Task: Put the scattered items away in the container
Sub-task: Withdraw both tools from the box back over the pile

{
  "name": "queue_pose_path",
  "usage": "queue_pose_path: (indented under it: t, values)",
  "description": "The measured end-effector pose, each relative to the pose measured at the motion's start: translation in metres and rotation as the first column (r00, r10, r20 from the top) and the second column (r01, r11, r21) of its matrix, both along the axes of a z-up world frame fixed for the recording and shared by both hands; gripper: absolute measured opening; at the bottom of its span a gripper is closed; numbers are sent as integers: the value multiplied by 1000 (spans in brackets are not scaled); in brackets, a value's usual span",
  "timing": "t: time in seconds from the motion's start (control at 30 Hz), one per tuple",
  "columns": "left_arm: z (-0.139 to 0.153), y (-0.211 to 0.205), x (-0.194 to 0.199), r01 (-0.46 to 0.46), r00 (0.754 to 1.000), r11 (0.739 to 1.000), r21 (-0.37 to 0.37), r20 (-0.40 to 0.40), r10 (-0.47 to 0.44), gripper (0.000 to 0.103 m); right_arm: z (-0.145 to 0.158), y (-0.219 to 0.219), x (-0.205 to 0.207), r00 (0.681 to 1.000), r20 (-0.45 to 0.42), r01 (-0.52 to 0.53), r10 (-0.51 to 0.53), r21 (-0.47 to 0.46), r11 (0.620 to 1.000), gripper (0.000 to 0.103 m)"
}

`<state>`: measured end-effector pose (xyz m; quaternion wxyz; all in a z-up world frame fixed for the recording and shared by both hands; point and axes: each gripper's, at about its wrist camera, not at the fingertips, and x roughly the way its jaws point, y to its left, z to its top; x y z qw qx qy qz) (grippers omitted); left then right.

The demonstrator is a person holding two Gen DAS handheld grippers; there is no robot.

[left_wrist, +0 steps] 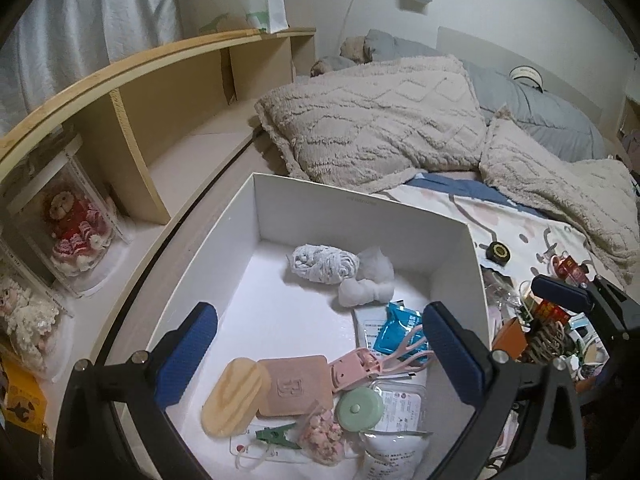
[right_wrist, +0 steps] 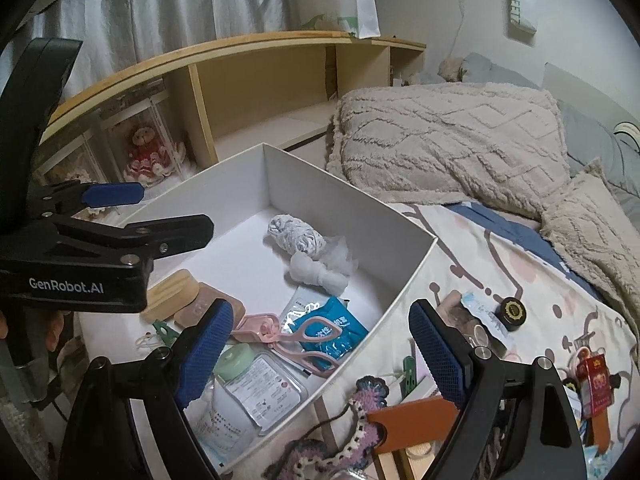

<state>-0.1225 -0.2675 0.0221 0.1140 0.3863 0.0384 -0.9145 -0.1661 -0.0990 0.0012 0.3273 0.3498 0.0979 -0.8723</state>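
the white box sits on the bed; scattered items, among them a black round tin, lie just beside its right wall. right tool, jaws apart and empty, is nearer; left tool gapes empty over the box.

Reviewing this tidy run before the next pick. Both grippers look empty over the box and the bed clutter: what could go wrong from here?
1. The right gripper straddles the white box's near wall; dropping straight down could hit the rim.
2. The crochet piece trails yarn and lies against the orange card, so grabbing it may drag neighbours.
3. The small black jar could roll on the soft bedsheet when nudged.
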Motion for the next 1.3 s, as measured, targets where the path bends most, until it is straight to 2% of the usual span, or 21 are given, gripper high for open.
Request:
queue_pose_path:
  t: [0.13, 0.27, 0.33, 0.4, 0.73, 0.93, 1.3]
  values:
    - [9, 3, 17, -6, 999, 1000, 29, -41, 7, 103, 7, 9, 8, 1000, -21, 19, -19, -24, 1000, 89]
    - [22, 9, 35, -8, 996, 1000, 21, -93, 10, 103, 16, 21, 18, 999, -36, 32, -34, -58, 998, 91]
    - [29, 13, 45, -8, 992, 1000, 16, -122, 10, 103, 21, 29, 24, 997, -52, 48, -52, -73, 996, 100]
    - [34, 17, 55, -7, 988, 1000, 10, -151, 8, 103, 27, 38, 30, 995, -71, 64, -71, -94, 994, 103]
    - [45, 48, 91, -11, 969, 999, -45, -247, -1, 103, 44, 87, 60, 975, -149, 145, -167, -148, 978, 103]
    - [42, 67, 111, -21, 953, 998, -54, -304, 3, 103, 53, 116, 85, 945, -228, 195, -234, -183, 964, 103]
    - [51, 118, 132, 26, 922, 995, -101, -383, -63, 103, 60, 173, 122, 906, -269, 277, -327, -207, 938, 103]
